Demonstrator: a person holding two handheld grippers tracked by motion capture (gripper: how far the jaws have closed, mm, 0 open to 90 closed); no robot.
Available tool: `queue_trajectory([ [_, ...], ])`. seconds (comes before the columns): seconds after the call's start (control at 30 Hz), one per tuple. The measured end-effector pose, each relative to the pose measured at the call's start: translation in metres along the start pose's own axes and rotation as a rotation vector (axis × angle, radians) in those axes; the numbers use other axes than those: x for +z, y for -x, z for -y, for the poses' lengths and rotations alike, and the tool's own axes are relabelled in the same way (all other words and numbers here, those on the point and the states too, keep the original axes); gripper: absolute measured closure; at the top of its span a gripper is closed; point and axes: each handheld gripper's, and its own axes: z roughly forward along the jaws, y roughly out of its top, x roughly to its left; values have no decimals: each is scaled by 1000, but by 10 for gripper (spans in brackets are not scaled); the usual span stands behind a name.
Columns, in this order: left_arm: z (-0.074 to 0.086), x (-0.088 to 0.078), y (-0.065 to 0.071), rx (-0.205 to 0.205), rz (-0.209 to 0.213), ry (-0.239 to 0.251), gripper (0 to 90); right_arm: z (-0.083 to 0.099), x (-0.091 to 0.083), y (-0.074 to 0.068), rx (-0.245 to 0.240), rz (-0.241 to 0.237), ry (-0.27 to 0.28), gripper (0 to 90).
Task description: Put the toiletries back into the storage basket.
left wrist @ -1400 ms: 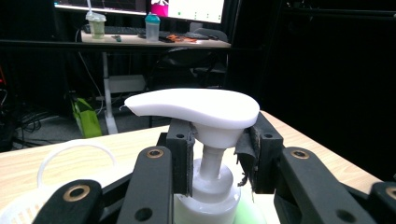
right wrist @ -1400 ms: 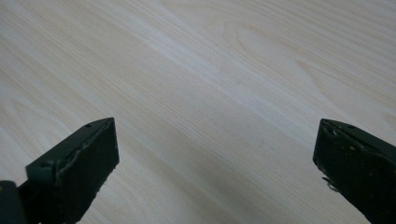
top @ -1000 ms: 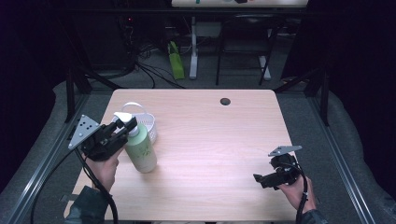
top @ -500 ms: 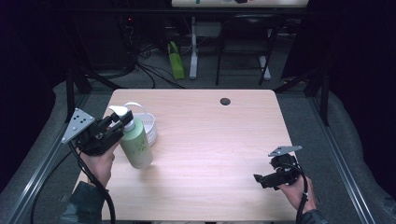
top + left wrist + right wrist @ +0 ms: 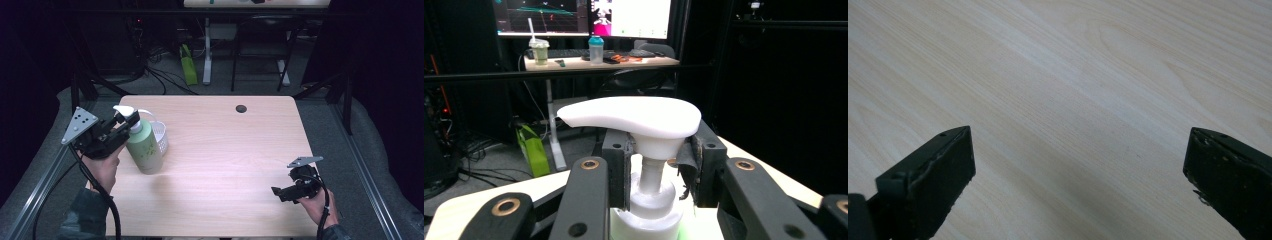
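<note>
A pale green bottle (image 5: 145, 147) with a white pump head (image 5: 634, 117) stands at the table's left side, leaning with its top to the left. My left gripper (image 5: 127, 125) is shut on the bottle's neck just under the pump head; in the left gripper view its pads (image 5: 618, 170) press the white neck from both sides. My right gripper (image 5: 279, 192) hovers low near the front right corner of the table. Its jaws stand wide open over bare wood (image 5: 1078, 100), with nothing between them.
A small white basket (image 5: 160, 137) sits right behind the bottle, touching or nearly touching it. The wooden table (image 5: 240, 150) has a dark cable hole (image 5: 241, 108) near its far edge. Beyond the table are desk legs, cables and a green object (image 5: 188, 70) on the floor.
My left gripper has carried the bottle a little toward the far left, next to the basket, and the bottle leans more. The right gripper has stayed put.
</note>
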Motion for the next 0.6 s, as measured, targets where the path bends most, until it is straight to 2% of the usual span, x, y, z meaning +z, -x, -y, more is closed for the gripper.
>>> queue_trajectory([
  [0.6, -28, 0, -6, 37, -14, 32, 675, 0, 1, -1, -7, 4, -4, 0],
])
